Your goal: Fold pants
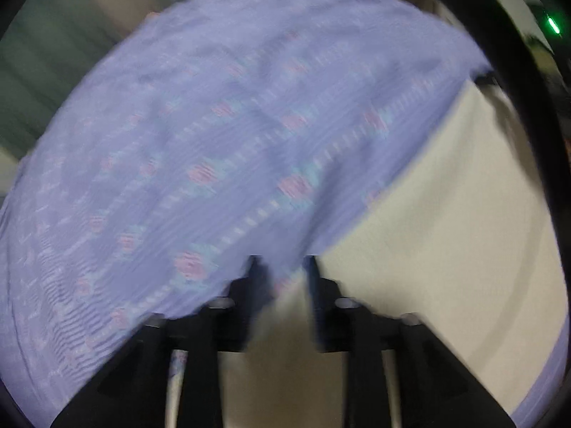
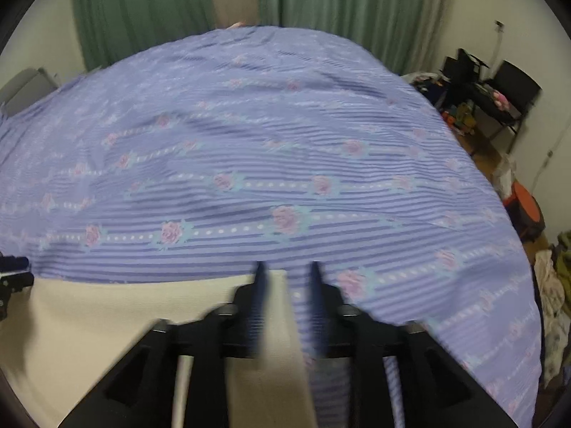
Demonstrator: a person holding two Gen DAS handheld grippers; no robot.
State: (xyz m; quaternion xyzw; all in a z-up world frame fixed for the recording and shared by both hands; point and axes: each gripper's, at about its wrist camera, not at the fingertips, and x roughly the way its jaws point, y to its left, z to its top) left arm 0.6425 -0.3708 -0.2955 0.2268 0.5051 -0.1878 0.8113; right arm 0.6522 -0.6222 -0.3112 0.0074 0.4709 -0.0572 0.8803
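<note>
Cream-white pants (image 1: 446, 221) lie flat on a bed with a lavender rose-striped cover (image 1: 214, 125). In the left wrist view they fill the right and lower part. My left gripper (image 1: 283, 260) stands open with its tips at the pants' edge, where cloth and cover meet. In the right wrist view the pants (image 2: 125, 314) lie at lower left. My right gripper (image 2: 286, 265) is open over the pants' top edge; its left fingertip is over the cream cloth and the right over the cover (image 2: 285, 160). Both views are motion-blurred. Neither gripper holds cloth.
Green curtains (image 2: 142, 14) hang behind the bed. A black chair (image 2: 514, 96) and floor clutter (image 2: 460, 110) stand at the right, with an orange stool (image 2: 528, 207). The other gripper (image 2: 12, 274) shows at the left edge.
</note>
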